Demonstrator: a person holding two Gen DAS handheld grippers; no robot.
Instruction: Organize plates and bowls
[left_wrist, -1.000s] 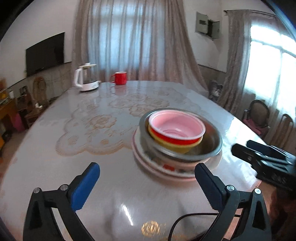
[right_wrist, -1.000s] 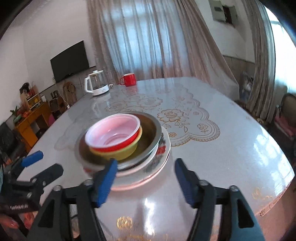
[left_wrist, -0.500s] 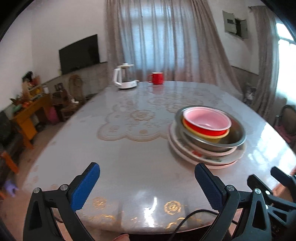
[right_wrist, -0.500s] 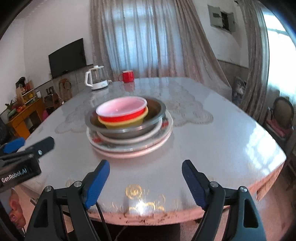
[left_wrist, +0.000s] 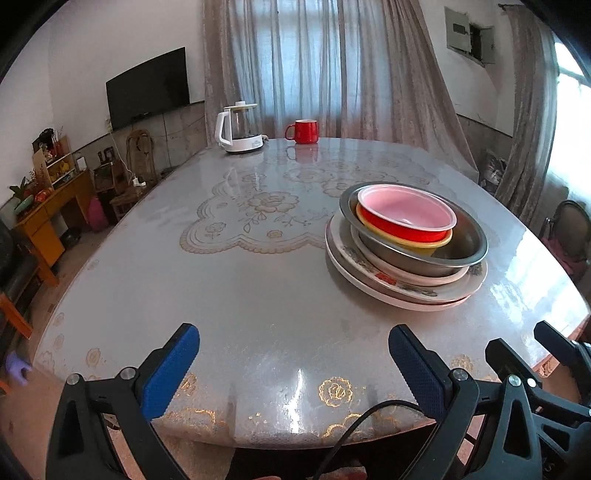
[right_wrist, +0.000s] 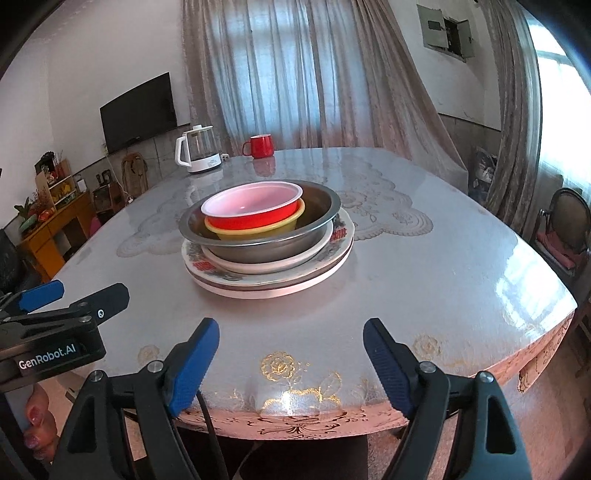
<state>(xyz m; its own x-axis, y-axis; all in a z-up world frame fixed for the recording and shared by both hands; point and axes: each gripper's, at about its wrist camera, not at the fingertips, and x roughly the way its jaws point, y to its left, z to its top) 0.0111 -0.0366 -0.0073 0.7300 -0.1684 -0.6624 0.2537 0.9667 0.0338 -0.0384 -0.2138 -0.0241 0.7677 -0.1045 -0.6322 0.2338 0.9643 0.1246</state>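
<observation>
One stack stands on the table: a red bowl with a pink inside (left_wrist: 406, 218) (right_wrist: 255, 206) sits in a yellow bowl (left_wrist: 424, 243) (right_wrist: 258, 232), inside a steel basin (left_wrist: 465, 243) (right_wrist: 321, 210), on white flowered plates (left_wrist: 399, 291) (right_wrist: 266, 284). My left gripper (left_wrist: 291, 369) is open and empty at the table's near edge, left of the stack. My right gripper (right_wrist: 291, 358) is open and empty at the near edge, in front of the stack. Each gripper shows at the side of the other's view.
A white kettle (left_wrist: 240, 129) (right_wrist: 197, 153) and a red mug (left_wrist: 303, 131) (right_wrist: 260, 146) stand at the table's far edge. A chair (right_wrist: 565, 229) stands at the right. Shelves and a cabinet (left_wrist: 48, 199) line the left wall.
Both grippers have drawn back from the stack to the table's near edge, still open. The stack has not moved.
</observation>
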